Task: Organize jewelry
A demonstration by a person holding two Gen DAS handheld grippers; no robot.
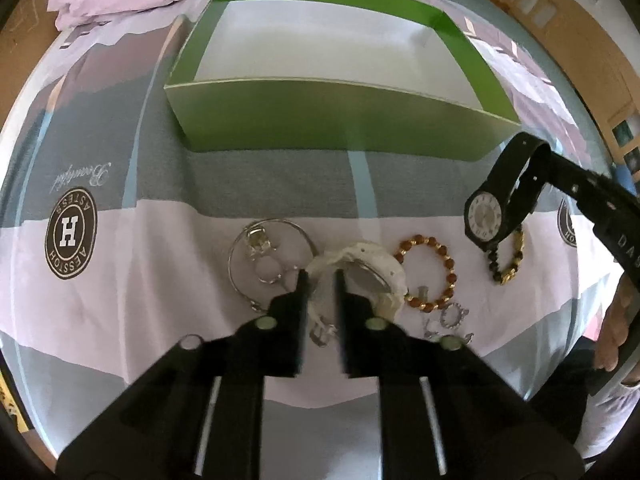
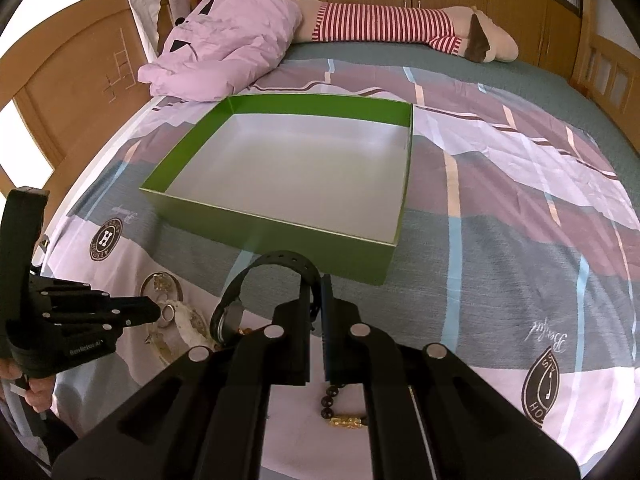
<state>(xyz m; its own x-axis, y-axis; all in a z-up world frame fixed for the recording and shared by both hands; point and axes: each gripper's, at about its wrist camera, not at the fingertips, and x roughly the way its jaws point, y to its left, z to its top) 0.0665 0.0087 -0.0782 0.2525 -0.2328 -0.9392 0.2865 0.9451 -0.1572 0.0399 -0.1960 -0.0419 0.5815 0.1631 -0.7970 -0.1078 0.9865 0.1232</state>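
On the patterned bedsheet lies a white watch (image 1: pixel 372 268). My left gripper (image 1: pixel 320 280) points down at it and is shut on its white strap. Held off the sheet, a black watch (image 1: pixel 486 216) hangs by its strap from my right gripper (image 1: pixel 554 158), which is shut on it. In the right wrist view the black watch (image 2: pixel 236 312) loops up between the shut jaws of that gripper (image 2: pixel 320 292), and the left gripper (image 2: pixel 154 312) is at the far left over the white watch (image 2: pixel 188 326). An empty green box (image 1: pixel 344 120) (image 2: pixel 280 232) stands just beyond the jewelry.
Around the white watch lie a silver bangle (image 1: pixel 240 264), a stone ring (image 1: pixel 260 240), a brown-and-gold bead bracelet (image 1: pixel 426 272), a dark bead bracelet (image 1: pixel 508 260) (image 2: pixel 344 420) and sparkly silver pieces (image 1: pixel 452 316). A pink quilt (image 2: pixel 224 40) and a striped plush toy (image 2: pixel 400 28) lie far back.
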